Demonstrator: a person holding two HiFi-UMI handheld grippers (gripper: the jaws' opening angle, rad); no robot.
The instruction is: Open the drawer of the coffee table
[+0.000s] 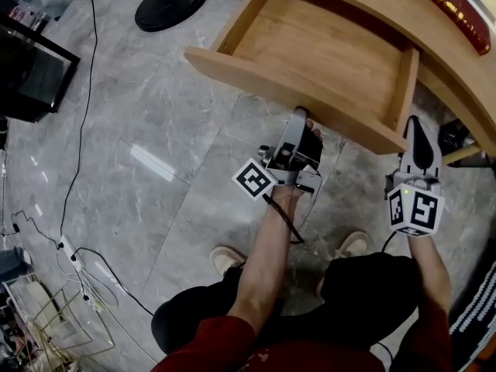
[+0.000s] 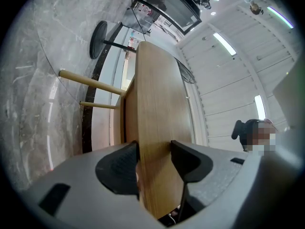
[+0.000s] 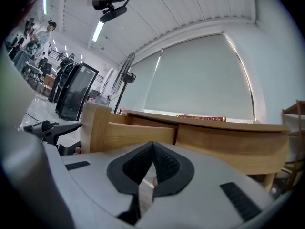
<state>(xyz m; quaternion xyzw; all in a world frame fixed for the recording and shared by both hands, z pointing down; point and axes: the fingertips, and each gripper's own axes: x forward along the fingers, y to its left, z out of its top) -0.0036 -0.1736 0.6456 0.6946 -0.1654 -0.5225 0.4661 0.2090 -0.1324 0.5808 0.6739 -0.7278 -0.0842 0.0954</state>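
Note:
The light wooden drawer (image 1: 325, 60) stands pulled far out of the coffee table (image 1: 434, 33), and it is empty inside. My left gripper (image 1: 301, 116) is under the drawer's front panel (image 1: 294, 91) and is shut on it. In the left gripper view the panel (image 2: 159, 109) fills the gap between the two black pads (image 2: 119, 168), with my left gripper (image 2: 155, 152) clamped on its edge. My right gripper (image 1: 416, 126) hovers by the drawer's right front corner, shut on nothing. In the right gripper view its pads meet (image 3: 152, 149) and the drawer's side (image 3: 128, 132) lies beyond them.
A black round fan base (image 1: 172, 2) and a black cabinet (image 1: 31, 72) stand on the grey tile floor to the left. Cables and a power strip (image 1: 70, 250) trail at lower left beside a wire basket (image 1: 54, 324). My shoes (image 1: 229, 258) are below the drawer.

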